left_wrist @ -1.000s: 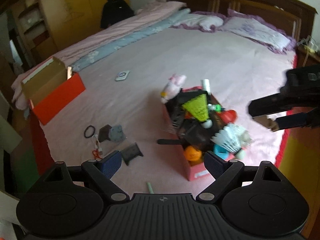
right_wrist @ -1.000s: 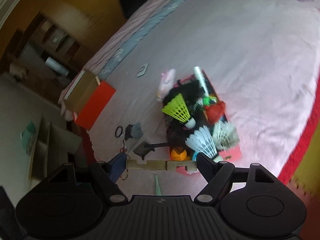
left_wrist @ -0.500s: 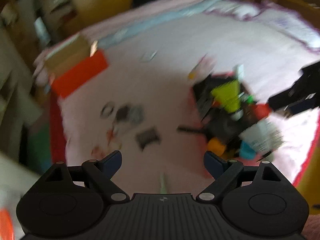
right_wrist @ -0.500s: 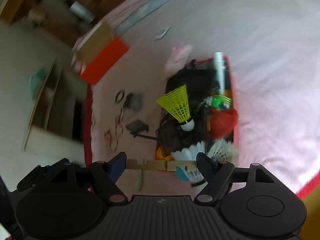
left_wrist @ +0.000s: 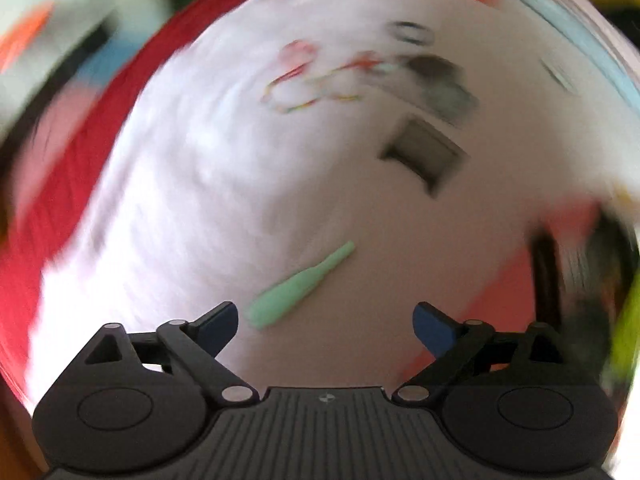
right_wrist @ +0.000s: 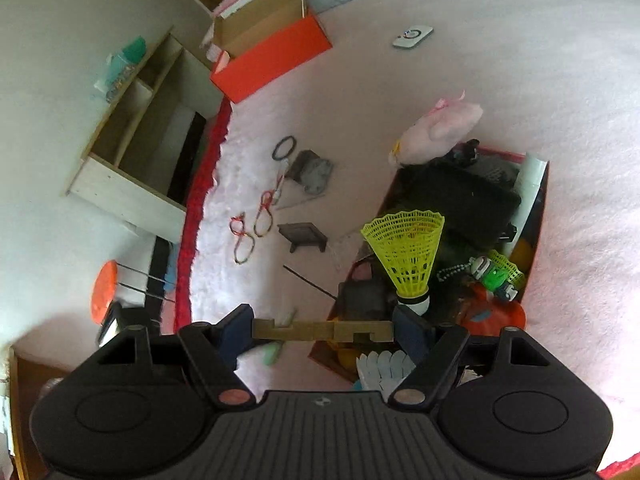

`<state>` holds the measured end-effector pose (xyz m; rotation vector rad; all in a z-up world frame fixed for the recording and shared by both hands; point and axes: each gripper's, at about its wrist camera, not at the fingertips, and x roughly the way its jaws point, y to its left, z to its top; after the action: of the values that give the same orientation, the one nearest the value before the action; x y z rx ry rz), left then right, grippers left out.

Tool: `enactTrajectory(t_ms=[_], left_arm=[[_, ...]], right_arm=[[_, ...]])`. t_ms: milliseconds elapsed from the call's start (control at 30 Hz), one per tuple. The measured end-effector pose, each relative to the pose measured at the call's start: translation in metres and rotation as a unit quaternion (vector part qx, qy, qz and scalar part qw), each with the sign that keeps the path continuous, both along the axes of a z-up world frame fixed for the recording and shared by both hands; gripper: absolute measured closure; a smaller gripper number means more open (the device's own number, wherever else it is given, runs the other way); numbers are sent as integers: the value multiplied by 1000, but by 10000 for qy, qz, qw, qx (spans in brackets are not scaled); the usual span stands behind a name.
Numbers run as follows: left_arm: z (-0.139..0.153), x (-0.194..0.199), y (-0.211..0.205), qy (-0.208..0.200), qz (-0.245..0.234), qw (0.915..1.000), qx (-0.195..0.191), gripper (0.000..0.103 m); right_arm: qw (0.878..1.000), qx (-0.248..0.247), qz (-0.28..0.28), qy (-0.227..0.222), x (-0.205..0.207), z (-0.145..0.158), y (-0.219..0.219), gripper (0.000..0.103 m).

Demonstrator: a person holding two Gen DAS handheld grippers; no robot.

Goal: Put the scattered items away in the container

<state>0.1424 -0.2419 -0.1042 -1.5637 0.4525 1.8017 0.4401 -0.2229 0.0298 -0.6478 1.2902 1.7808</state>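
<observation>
Left wrist view: left gripper (left_wrist: pixel 326 322), jaws wide and just opened further, nothing between them. Mint-green tapered plastic stick (left_wrist: pixel 298 286) lies just ahead, long axis diagonal, thin end pointing up-right. Right gripper (right_wrist: pixel 324 330) clamps notched wooden block (right_wrist: pixel 324 330) crosswise.

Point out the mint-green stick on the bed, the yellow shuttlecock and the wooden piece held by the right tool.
mint-green stick (left_wrist: pixel 298 286), left wrist view, thick middle.
yellow shuttlecock (right_wrist: pixel 406 246), right wrist view, mesh skirt.
wooden piece (right_wrist: pixel 320 330), right wrist view, centre of the bar.

The right gripper (right_wrist: pixel 324 330) clamps a notched wooden piece (right_wrist: pixel 322 330) above the crammed red box (right_wrist: pixel 538 216).
</observation>
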Motion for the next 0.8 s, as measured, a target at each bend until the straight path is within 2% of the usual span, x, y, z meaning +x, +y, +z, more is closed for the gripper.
enactTrajectory(t_ms=[133, 200, 300, 567, 700, 767, 800], left_arm=[[-30, -11, 18, -456, 1170, 9919, -193, 5], [-36, -18, 22, -493, 1711, 9838, -230, 3], [-35, -30, 22, -454, 2163, 9752, -84, 2], [-51, -24, 5, -844, 2429, 9652, -469, 9], [-50, -21, 5, -772, 2380, 9669, -506, 10], [-49, -22, 3, -790, 2426, 9655, -514, 15], [-46, -22, 3, -734, 2296, 9688, -575, 25]], right_arm=[[9994, -106, 165, -294, -10, 2, 7, 24], [9988, -159, 216, -419, -15, 1, 10, 24], [9980, -259, 225, -522, -19, -2, 15, 24], [9976, -443, 147, -521, -28, -16, 21, 24], [9972, -431, 188, -588, -29, -19, 19, 24], [9972, -432, 163, -596, -28, -19, 18, 24], [9972, -447, 139, -590, -27, -20, 18, 24]])
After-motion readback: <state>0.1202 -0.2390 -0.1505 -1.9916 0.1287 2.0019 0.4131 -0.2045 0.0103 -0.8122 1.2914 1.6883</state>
